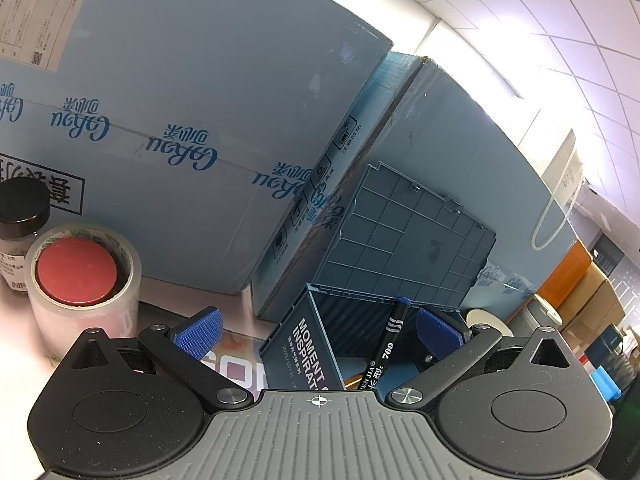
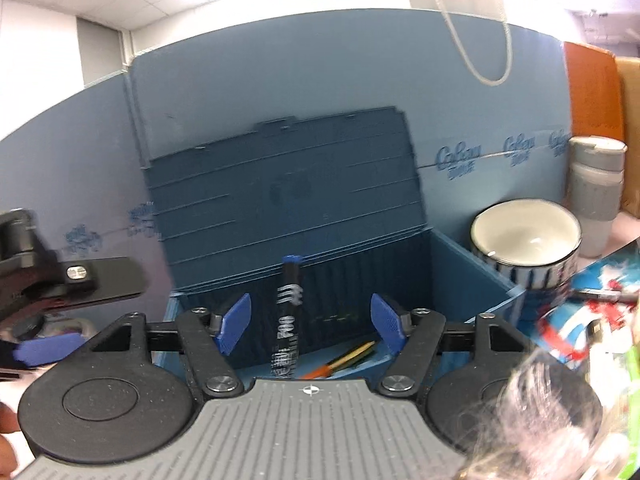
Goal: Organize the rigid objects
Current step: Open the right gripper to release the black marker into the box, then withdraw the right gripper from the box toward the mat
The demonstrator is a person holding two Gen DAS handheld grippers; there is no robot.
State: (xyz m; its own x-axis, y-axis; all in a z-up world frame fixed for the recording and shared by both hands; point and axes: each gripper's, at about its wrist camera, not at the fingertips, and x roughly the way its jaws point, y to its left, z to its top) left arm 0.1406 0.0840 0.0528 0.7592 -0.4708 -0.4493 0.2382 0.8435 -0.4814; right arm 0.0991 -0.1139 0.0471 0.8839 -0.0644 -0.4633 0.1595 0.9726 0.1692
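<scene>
Both grippers empty, jaws apart. Right gripper hangs over the open box; the marker stands tilted inside it, between the fingers but touching neither, so looks released. Left gripper sits just beside the box's near wall, holding nothing. Pencils lie on the box floor.

Progress: marker and pencils are in, lid up. Left outside, by my read: tape roll with a red cap in its core, a jar, a bowl and a bottle beside the box. Roughly midway; which of those belong in the box I can't tell.
</scene>
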